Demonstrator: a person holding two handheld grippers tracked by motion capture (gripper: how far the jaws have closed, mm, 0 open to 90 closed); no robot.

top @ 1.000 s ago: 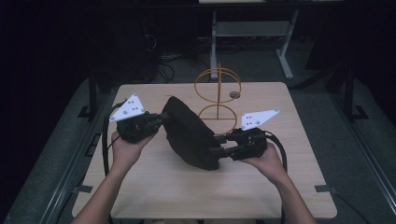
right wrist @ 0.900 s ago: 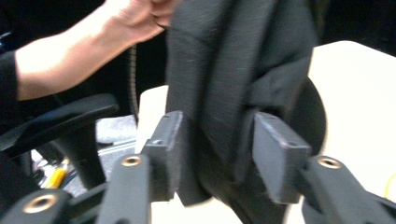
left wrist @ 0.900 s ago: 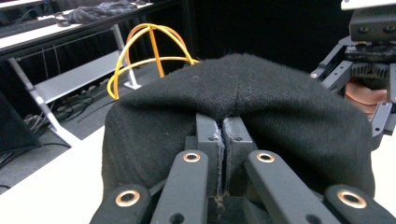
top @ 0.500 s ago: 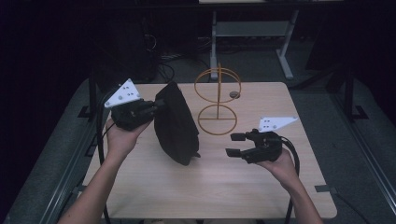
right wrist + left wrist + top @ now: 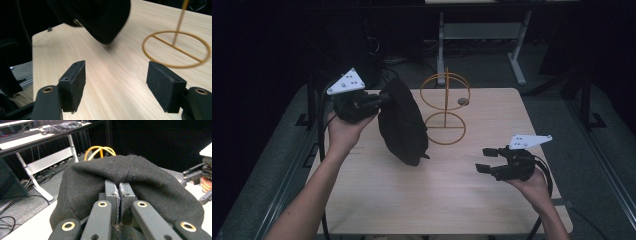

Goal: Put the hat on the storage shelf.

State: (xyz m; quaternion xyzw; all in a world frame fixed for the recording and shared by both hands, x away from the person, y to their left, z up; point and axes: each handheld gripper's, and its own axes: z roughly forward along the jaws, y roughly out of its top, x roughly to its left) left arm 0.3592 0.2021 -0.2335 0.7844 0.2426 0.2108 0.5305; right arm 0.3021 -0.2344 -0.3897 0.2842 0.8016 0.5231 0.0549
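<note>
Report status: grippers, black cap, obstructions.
Left gripper shut on black fabric cap, cap lifted. Right gripper just opened, empty. Orange wire stand behind cap, apart.

A gold wire stand (image 5: pixel 444 107) stood upright on the pale wooden counter (image 5: pixel 412 200), with a small dark disc (image 5: pixel 463 101) lying just behind it.

dim lab, wooden table (image 5: pixel 447 200), black curtains, floor cables (image 5: pixel 412 55), metal desk frames (image 5: pixel 482 30)
</note>
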